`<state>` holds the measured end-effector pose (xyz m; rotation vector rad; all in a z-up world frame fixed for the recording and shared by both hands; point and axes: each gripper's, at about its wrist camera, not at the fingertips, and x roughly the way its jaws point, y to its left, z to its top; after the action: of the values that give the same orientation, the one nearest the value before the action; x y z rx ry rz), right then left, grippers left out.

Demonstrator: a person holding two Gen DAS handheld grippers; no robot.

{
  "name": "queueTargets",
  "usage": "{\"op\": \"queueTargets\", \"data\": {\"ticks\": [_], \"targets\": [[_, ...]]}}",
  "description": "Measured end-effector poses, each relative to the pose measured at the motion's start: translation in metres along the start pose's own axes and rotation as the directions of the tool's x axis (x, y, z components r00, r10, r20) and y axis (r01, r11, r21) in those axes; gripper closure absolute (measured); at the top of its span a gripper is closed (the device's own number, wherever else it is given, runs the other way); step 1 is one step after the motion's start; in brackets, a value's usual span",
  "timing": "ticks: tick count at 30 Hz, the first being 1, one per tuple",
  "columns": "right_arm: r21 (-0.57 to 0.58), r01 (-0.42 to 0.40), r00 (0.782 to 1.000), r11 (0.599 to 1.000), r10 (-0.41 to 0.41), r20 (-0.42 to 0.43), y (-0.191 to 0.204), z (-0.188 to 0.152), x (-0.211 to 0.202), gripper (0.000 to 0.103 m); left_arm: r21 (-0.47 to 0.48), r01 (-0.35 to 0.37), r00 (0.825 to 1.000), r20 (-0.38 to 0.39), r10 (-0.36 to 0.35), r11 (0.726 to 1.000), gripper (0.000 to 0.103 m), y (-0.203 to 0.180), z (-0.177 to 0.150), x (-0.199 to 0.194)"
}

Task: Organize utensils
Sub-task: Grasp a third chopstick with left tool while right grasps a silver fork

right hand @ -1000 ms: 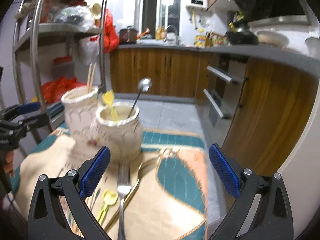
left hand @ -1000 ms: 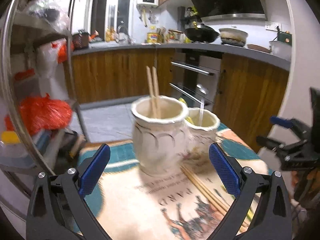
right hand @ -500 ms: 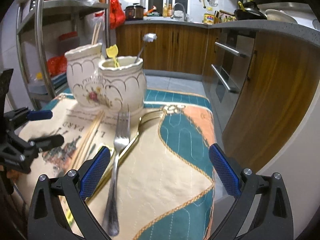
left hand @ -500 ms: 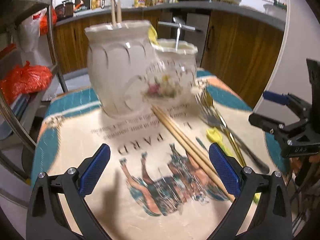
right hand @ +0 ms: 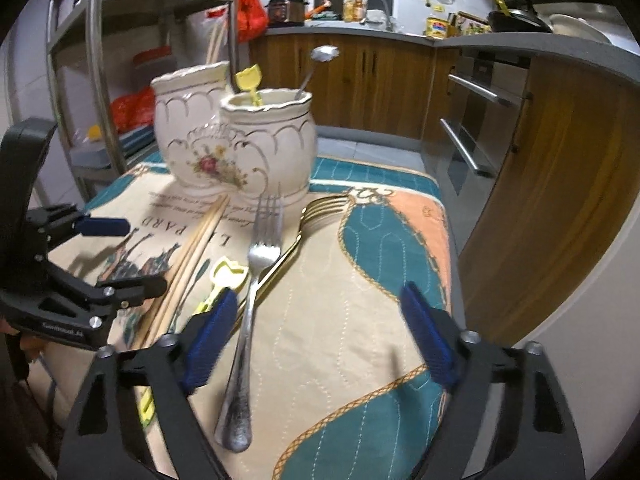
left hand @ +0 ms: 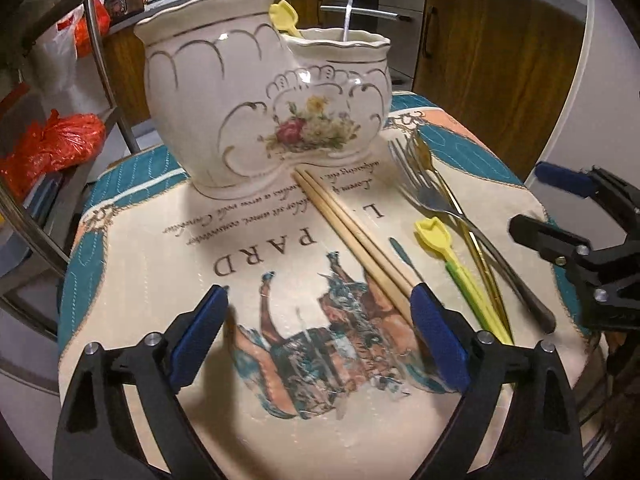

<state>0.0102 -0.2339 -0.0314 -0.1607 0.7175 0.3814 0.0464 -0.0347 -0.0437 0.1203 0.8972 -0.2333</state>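
Observation:
A cream double ceramic holder (left hand: 256,120) (right hand: 236,148) stands at the mat's far side, with chopsticks in its taller pot and a yellow spoon and a metal spoon in the lower one. On the mat lie a pair of chopsticks (left hand: 352,236) (right hand: 188,256), a silver fork (left hand: 460,216) (right hand: 252,288), a gold fork (left hand: 452,196) (right hand: 304,220) and a yellow-green spoon (left hand: 452,256) (right hand: 224,276). My left gripper (left hand: 320,340) is open and empty, low over the mat, its right finger by the chopsticks' near end. My right gripper (right hand: 320,340) is open and empty over the silver fork's handle.
The printed mat (left hand: 240,248) covers a small table with edges close on all sides. A metal shelf rack (right hand: 96,80) stands at the left with red bags (left hand: 52,144). Wooden kitchen cabinets (right hand: 560,184) stand behind and to the right.
Both grippers have dropped lower and tilted down toward the mat, closer to the loose utensils. Both stay open and empty. No utensil has moved.

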Motion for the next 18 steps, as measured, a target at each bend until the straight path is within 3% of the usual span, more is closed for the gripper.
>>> {"op": "queueTargets", "data": {"ticks": [4,9,11,13,15,18], "targets": [[-0.019,-0.050,0.998,0.999,0.049,-0.041,0.005,-0.005,0.001,0.045,0.009,0.007,1.000,-0.011,-0.007,1.000,0.034,-0.007,0.001,-0.001],[-0.031,-0.106,0.989,0.994,0.102,-0.102,0.011,-0.010,0.006,0.065,0.023,0.011,1.000,-0.019,-0.011,1.000,0.048,-0.015,0.005,0.001],[-0.032,-0.131,0.985,0.991,0.127,-0.112,0.015,-0.011,0.007,0.071,0.035,0.029,0.999,-0.021,-0.028,0.999,0.059,-0.017,0.006,0.001],[-0.043,-0.141,0.983,0.989,0.135,-0.122,0.019,-0.011,0.007,0.075,0.042,0.051,0.998,-0.026,-0.050,0.998,0.078,-0.017,0.009,0.001],[-0.052,-0.152,0.979,0.987,0.144,-0.144,0.022,-0.011,0.009,0.084,0.057,0.066,0.997,-0.036,-0.064,0.996,0.090,-0.016,0.010,0.000],[-0.055,-0.144,0.979,0.988,0.134,-0.150,0.023,-0.010,0.009,0.094,0.075,0.073,0.997,-0.044,-0.070,0.995,0.091,-0.011,0.009,-0.001]]}}
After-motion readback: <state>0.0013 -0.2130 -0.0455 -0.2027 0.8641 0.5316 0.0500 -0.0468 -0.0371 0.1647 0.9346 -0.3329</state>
